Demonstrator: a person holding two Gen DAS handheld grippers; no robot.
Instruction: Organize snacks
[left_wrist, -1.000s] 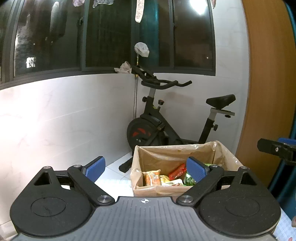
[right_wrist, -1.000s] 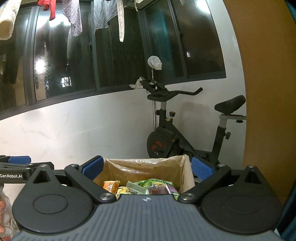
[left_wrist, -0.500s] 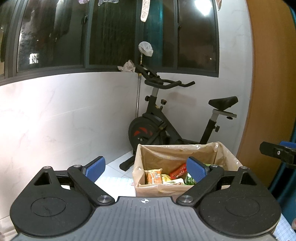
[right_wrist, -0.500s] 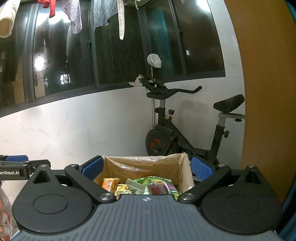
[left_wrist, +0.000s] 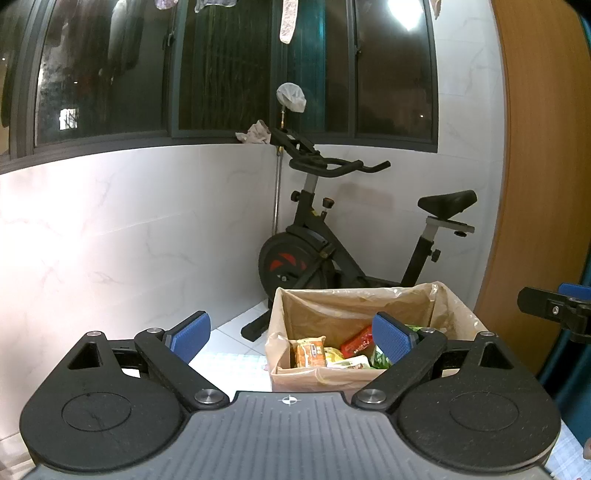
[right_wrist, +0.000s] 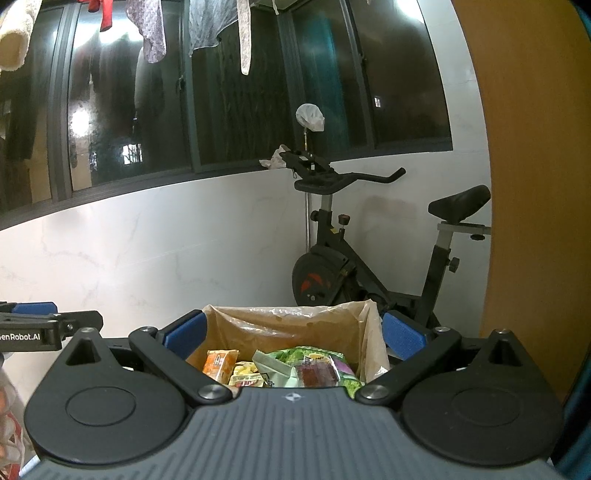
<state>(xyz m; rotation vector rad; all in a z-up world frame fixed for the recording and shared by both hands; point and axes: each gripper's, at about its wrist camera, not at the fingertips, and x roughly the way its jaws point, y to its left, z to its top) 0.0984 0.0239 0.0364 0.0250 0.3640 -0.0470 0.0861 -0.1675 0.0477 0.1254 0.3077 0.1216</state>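
Both grippers are spread wide and empty. The left gripper (left_wrist: 291, 336) and right gripper (right_wrist: 293, 334) hover level above the table edge, aimed at the box (left_wrist: 314, 378). The snacks (right_wrist: 295, 369) lie inside the lined box, which stands in front of the bike (left_wrist: 332, 236). Versus a second ago, both cameras have drifted only slightly; in the left view the box and bike sit a touch right. No snack moved.
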